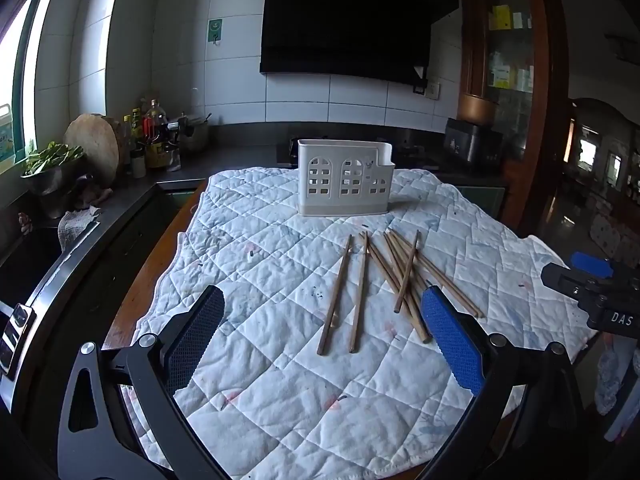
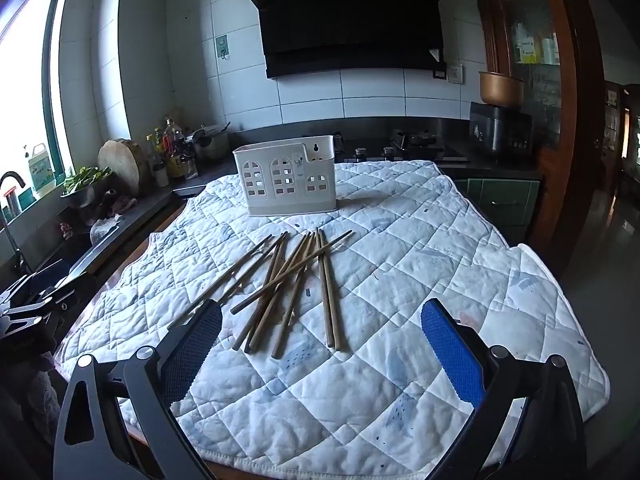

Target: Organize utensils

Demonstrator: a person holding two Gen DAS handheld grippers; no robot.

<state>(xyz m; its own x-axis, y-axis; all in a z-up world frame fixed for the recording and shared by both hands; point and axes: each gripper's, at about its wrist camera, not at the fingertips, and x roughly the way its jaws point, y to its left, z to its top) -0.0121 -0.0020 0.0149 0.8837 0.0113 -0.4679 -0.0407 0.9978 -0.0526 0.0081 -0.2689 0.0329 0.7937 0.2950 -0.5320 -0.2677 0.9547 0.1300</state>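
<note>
Several wooden chopsticks (image 1: 384, 280) lie scattered on a white quilted cloth (image 1: 280, 380) over the table. Behind them stands a white plastic utensil holder (image 1: 344, 178) with window-shaped cutouts, upright and with nothing visible inside. My left gripper (image 1: 322, 320) hovers open above the near ends of the chopsticks, its right pad (image 1: 452, 344) beside the crossed pile. In the right wrist view the chopsticks (image 2: 292, 288) fan out between me and the holder (image 2: 286, 186). My right gripper (image 2: 320, 332) is open, nothing between its fingers. The right gripper's body (image 1: 592, 288) shows at the left view's right edge.
A dark kitchen counter (image 2: 460, 160) with a stove runs behind the table. Bottles, a round wooden board (image 1: 94, 148) and a bowl of greens (image 1: 52, 164) crowd the left counter by the window. A wooden cabinet (image 1: 516, 60) stands at the right.
</note>
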